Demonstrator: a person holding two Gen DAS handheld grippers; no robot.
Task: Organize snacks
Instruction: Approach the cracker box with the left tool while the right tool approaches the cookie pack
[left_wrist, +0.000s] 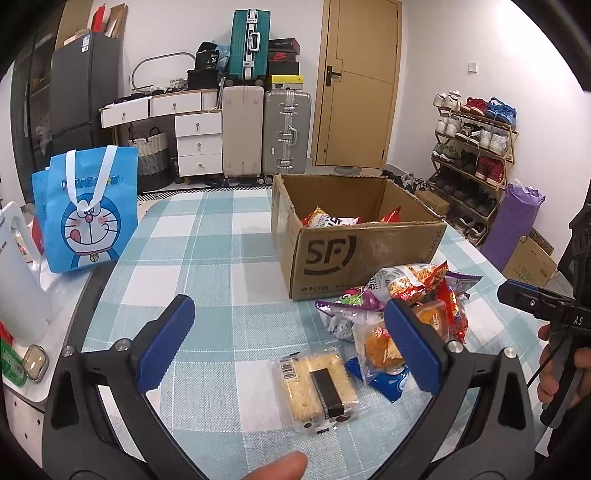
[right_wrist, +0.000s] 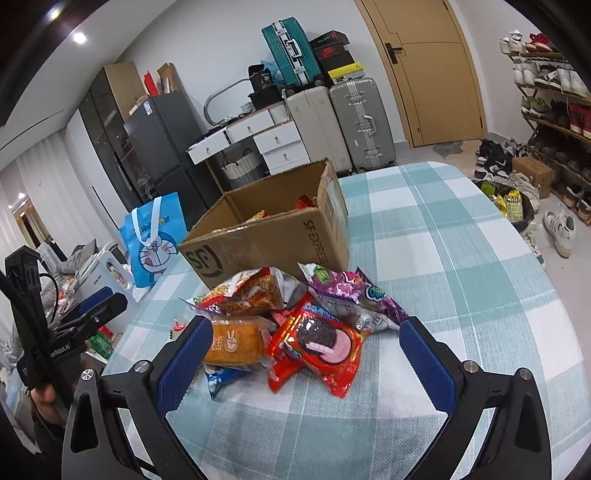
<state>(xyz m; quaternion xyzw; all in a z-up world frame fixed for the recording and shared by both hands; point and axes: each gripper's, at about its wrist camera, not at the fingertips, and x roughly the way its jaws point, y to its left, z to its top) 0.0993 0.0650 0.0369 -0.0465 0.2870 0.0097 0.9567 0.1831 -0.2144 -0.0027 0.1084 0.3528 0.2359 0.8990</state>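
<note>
An open SF cardboard box (left_wrist: 354, 254) (right_wrist: 273, 243) stands on the checked tablecloth with snack packs inside. A pile of snacks lies in front of it: a red cookie pack (right_wrist: 321, 347), an orange cake pack (right_wrist: 236, 341) (left_wrist: 380, 347), a purple bag (right_wrist: 351, 295) (left_wrist: 351, 299), an orange-red chip bag (right_wrist: 247, 291) (left_wrist: 413, 280). A clear cracker pack (left_wrist: 317, 387) lies apart, between my left gripper's open fingers. My left gripper (left_wrist: 291, 339) is open and empty, just above the table. My right gripper (right_wrist: 306, 354) is open and empty, its fingers either side of the pile.
A blue Doraemon bag (left_wrist: 88, 210) (right_wrist: 155, 240) stands at the table's left edge beside a white jug (left_wrist: 18, 273). Suitcases, drawers, a fridge and a shoe rack (left_wrist: 476, 155) stand around the room. The right gripper shows at the right of the left wrist view (left_wrist: 535, 302).
</note>
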